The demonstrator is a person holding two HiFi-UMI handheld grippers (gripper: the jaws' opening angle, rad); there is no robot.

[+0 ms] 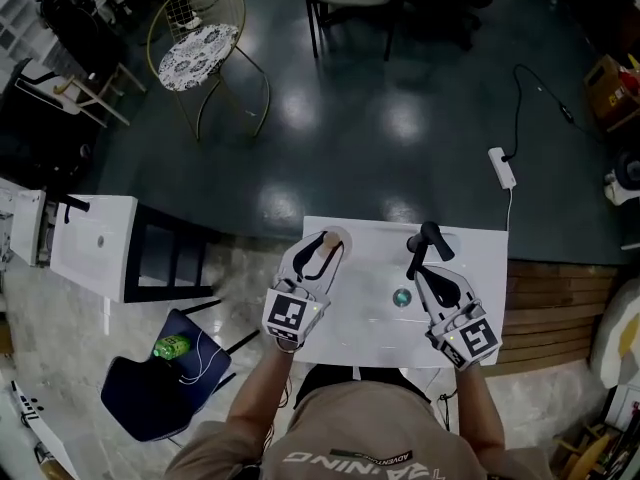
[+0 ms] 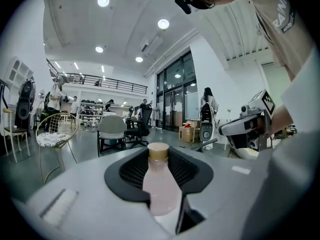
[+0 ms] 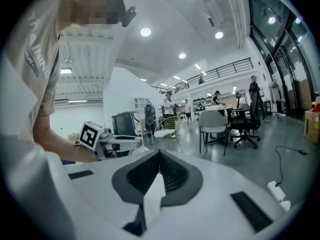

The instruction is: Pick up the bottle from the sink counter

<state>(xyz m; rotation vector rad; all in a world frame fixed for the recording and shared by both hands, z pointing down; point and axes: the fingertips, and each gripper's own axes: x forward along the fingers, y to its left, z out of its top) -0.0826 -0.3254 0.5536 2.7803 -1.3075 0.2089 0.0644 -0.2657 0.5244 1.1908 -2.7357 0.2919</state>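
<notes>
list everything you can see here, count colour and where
bottle: 1, pale pink with tan cap, between the left gripper's jaws
sink counter: 1, white, under both grippers
drain: 1, greenish, in the basin
wire chair: 1, gold frame with patterned seat, dark floor, upper left
power strip: 1, white on a black cable, floor beyond the counter
cabinet: 1, white, left of the counter
seat: 1, dark blue, lower left, a green thing on it
left gripper: 1, white with black jaws, closed on the bottle
right gripper: 1, white with black jaws, jaws together, empty
</notes>
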